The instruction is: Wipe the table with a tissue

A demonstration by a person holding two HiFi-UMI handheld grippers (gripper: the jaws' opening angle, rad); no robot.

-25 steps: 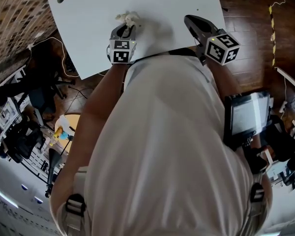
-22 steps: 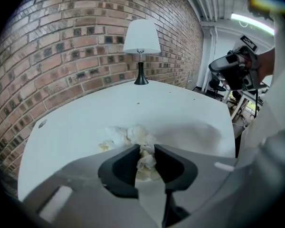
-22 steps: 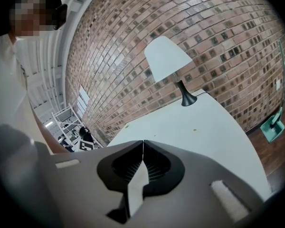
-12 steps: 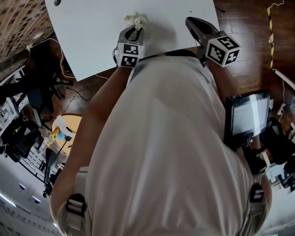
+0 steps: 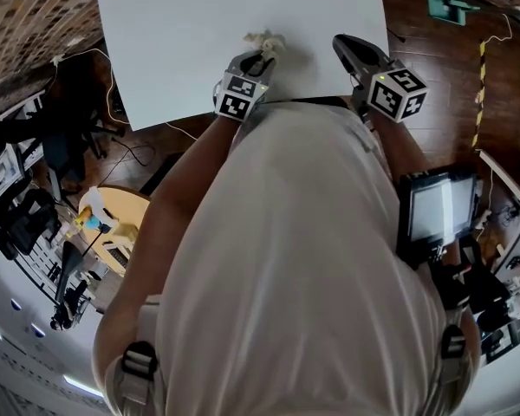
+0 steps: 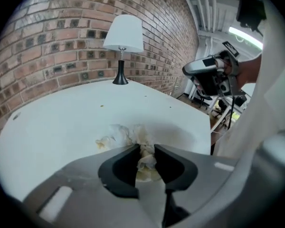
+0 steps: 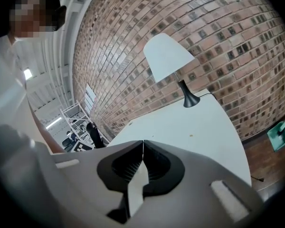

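Head view: left gripper point(image 5: 262, 52) clenched on tissue point(image 5: 264, 40), which rests on table point(image 5: 182, 50) close to its near edge; right gripper point(image 5: 347, 46) closed, empty, by that edge. Risk: hard dragging may tear the paper or pull it free. Tissue crumpled, thin, stained; table smooth, white, flat.

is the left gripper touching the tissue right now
Touching. In the left gripper view, the left gripper has its jaws closed on the tissue, pinching a crumpled fold between them.
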